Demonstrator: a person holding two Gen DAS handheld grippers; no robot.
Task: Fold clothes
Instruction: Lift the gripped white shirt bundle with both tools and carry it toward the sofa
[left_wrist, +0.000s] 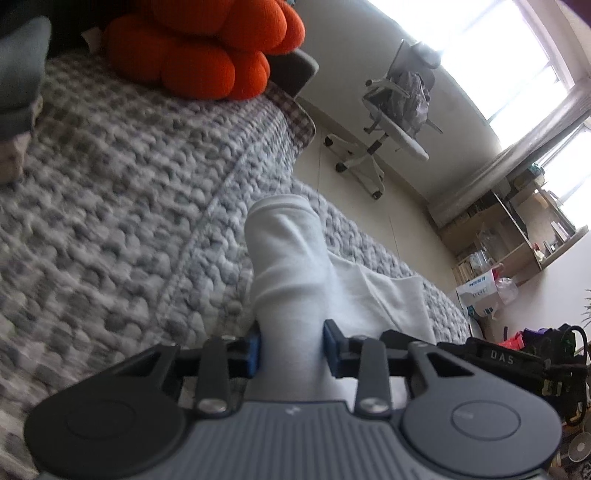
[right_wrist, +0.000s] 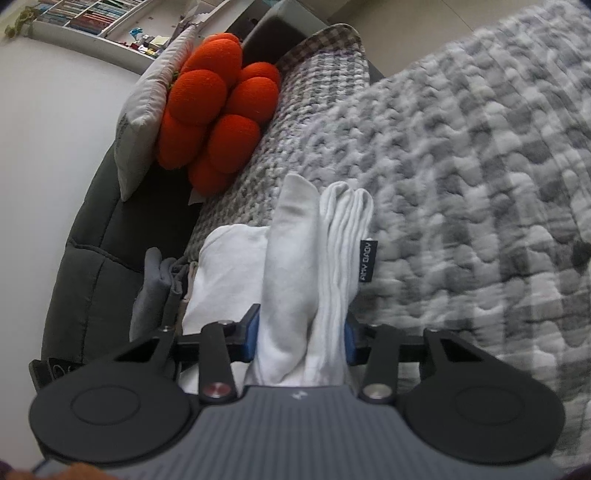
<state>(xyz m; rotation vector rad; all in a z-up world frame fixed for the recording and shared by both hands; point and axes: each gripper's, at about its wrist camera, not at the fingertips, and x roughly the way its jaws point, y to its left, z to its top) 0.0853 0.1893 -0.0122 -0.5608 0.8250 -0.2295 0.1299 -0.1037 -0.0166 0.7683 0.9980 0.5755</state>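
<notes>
left claw (left_wrist: 291, 345) clamps white garment (left_wrist: 284, 251) | blanket (left_wrist: 110, 184) edge near

"DAS" on black bar (left_wrist: 502, 357); garment tag (right_wrist: 368, 261) perhaps "BABY".

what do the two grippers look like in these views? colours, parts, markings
Both look alike. Left gripper and right gripper: ribbed grey body with a small white logo, a black round disc at each side, black link arms on silver screws, blue pads on black jaws. In the left view a black part off to one side reads "DAS". No sleeve or hand shows.
</notes>
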